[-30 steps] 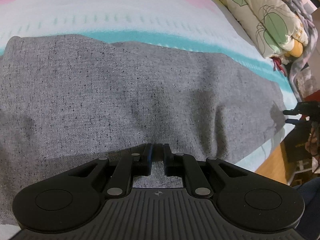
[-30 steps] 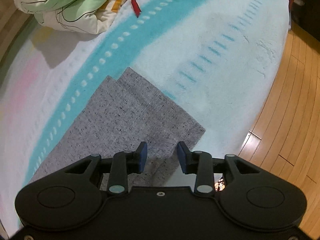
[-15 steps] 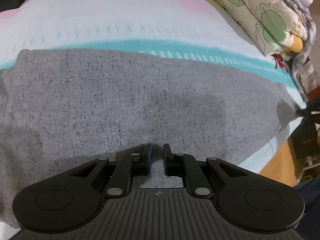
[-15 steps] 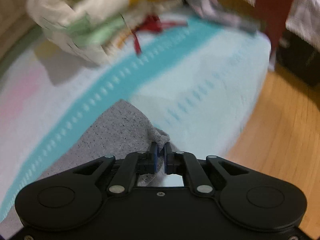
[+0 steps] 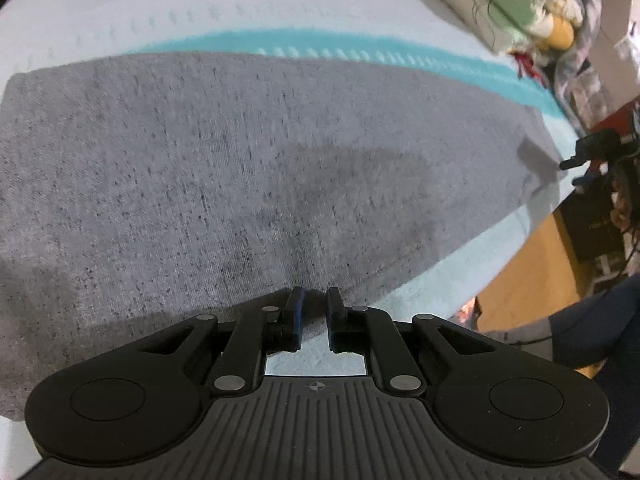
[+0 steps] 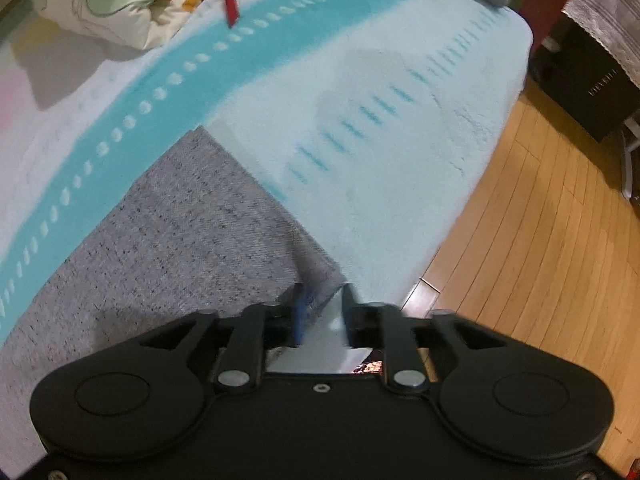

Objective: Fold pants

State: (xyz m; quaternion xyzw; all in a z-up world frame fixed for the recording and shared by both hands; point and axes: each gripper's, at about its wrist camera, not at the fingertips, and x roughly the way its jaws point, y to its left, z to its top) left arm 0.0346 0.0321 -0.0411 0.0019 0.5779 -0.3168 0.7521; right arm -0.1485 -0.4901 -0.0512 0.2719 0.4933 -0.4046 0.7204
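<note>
Your left tool (image 5: pixel 314 312) had its jaws nearly pressed together, a narrow slit between the blue pads, nipping the near edge of the pants (image 5: pixel 248 168) where the cloth bunched into a small pucker at the tips. Your right tool (image 6: pixel 322 312) was opening, its jaws a moderate way apart, with the near corner of the pants' end (image 6: pixel 316 280) lying between them; the pads were blurred there and did not appear to press on the cloth.

The pants lay flat on the bed (image 6: pixel 400 160), close to its near edge, in a long band. In the left view their long axis ran across the picture from left to right, parallel to the teal stripe (image 5: pixel 360 46) just beyond them, and the far end tapered toward your right tool (image 5: pixel 592 152) at the right. In the right view the squared-off end pointed away to the upper right, toward the foot of the bed.

The cloth was a grey marled knit, flecked with dark specks and finely ribbed. The bedcover looked fleecy, pale mint with a teal band, white dots and short teal dashes. A puffy quilt (image 6: pixel 112 4) printed with green leaves was heaped further off, a red ribbon (image 6: pixel 232 4) beside it. Wooden floor planks (image 6: pixel 540 240) ran alongside the bed.
</note>
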